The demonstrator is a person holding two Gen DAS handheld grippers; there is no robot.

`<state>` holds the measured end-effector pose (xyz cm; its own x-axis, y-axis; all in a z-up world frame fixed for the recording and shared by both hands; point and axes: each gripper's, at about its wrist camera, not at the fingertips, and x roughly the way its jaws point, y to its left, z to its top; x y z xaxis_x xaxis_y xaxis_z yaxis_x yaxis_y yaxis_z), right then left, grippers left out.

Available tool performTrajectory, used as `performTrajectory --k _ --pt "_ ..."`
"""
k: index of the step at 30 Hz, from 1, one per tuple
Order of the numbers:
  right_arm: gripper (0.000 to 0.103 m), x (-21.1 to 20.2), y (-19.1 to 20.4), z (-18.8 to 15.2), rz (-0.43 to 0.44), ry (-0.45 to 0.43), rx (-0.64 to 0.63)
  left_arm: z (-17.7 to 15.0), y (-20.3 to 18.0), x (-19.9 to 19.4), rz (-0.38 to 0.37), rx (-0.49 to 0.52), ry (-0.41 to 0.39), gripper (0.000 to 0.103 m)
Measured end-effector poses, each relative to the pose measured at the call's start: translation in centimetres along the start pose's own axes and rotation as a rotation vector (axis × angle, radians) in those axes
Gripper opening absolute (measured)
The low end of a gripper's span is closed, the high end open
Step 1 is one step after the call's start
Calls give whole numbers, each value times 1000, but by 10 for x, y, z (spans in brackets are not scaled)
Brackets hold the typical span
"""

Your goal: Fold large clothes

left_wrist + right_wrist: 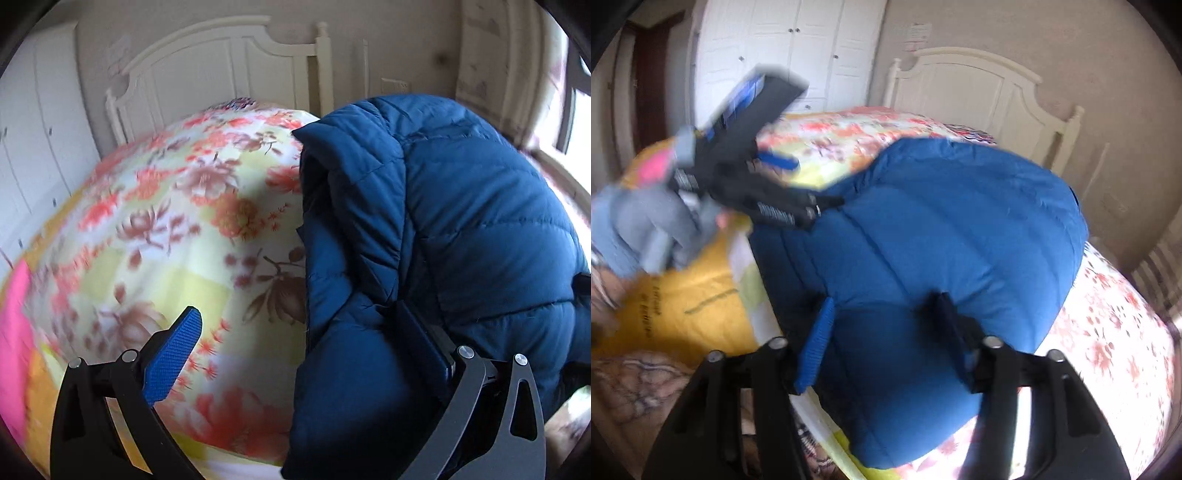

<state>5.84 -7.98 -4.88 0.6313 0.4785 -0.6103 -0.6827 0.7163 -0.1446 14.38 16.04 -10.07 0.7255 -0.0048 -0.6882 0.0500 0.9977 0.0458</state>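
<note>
A puffy blue quilted jacket (461, 221) lies bunched on a floral bedspread (166, 221). In the left wrist view my left gripper (297, 314) stands wide open. Its blue-padded finger (177, 354) hovers over the bedspread, and the other finger (421, 339) is tucked into a fold at the jacket's edge. In the right wrist view the jacket (942, 229) bulges up between the fingers of my right gripper (885, 301), which is shut on a thick fold of it. The left gripper (812, 182), blurred, sits at the jacket's far left edge, held by a grey-gloved hand (653, 225).
A white headboard (979, 88) and beige wall stand behind the bed, with a white wardrobe (790, 48) to the side. A yellow-orange cloth (679, 306) and a pink item (13, 332) lie on the bed beside the jacket. A bright window (580, 122) is at right.
</note>
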Motion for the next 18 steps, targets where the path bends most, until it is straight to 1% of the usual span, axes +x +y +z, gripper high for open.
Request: performTrajectory --k 2,3,4,6,8,10,11,12,13,14,15,18 --pt "42 -13 -39 22 -76 -73 63 -4 0 0 6 -32 -13 99" --pt "43 -14 -61 34 -102 -104 100 -6 -1 -2 16 -28 -20 99" --pt "44 -9 -92 48 -113 -122 164 -6 -2 -2 25 -20 -24 99" --pt "44 11 -135 66 -110 -104 264 -4 -3 -3 28 -7 -13 99" --pt "44 45 -167 82 -127 -58 304 -3 -5 -4 31 1 -8 99" --pt "44 78 -183 90 -113 -16 325 -5 -6 -4 31 -9 -13 99" --pt "44 104 -188 90 -102 34 320 -6 -5 -4 26 -20 -17 99" --pt "44 134 -189 85 -90 124 305 -7 -4 -5 22 -27 -19 99" --pt "45 169 -189 74 -45 232 304 -7 -4 -4 19 -32 -19 99" --pt "46 175 -192 75 -38 230 313 -6 -2 -4 17 -41 -20 99" --pt "46 179 -196 78 -32 249 328 -6 -1 -3 21 -39 -14 99" --pt "46 181 -193 81 -49 282 271 -5 -1 -2 21 -35 -18 99"
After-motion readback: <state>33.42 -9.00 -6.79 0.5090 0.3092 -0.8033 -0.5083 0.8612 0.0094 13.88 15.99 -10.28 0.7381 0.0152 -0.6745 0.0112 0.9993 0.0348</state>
